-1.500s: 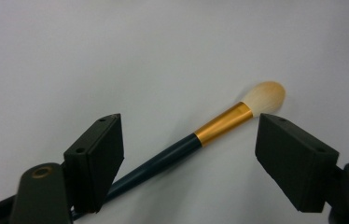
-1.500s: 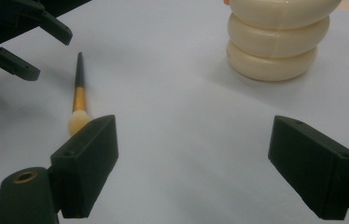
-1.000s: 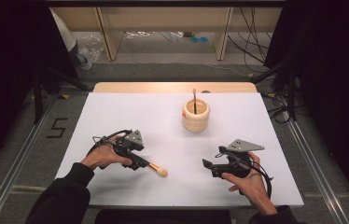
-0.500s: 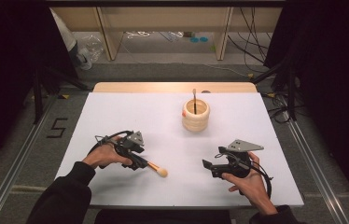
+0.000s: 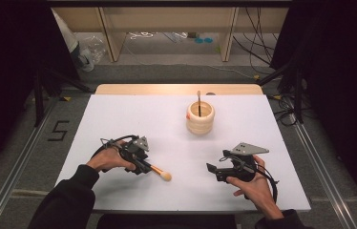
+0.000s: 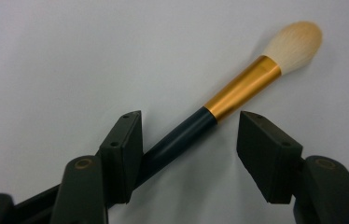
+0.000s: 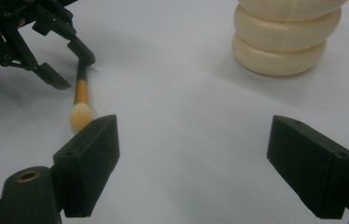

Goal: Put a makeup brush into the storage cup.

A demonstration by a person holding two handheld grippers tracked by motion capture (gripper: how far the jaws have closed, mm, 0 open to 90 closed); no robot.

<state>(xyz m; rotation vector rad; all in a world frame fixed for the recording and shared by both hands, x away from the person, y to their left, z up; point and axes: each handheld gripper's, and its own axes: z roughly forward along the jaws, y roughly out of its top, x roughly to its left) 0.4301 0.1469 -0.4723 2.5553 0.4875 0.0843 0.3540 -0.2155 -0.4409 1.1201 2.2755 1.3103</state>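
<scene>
- White table (image 5: 119,119): I see the cream ribbed holder (image 5: 200,118) at centre back, a thin stick upright in it.
- Right gripper (image 7: 193,163) — jaws wide apart, empty, near the table's front right.
- Left gripper (image 6: 189,140) — jaws have just been closing; one pad touches the handle, the other stands off.
- Makeup brush (image 6: 238,91) lies flat on the table between those jaws.

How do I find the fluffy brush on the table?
Look at the white table, at the side nearest the person. The brush lies flat between the left claw tips. It alone has a gold band and pale, fluffy tip.
</scene>
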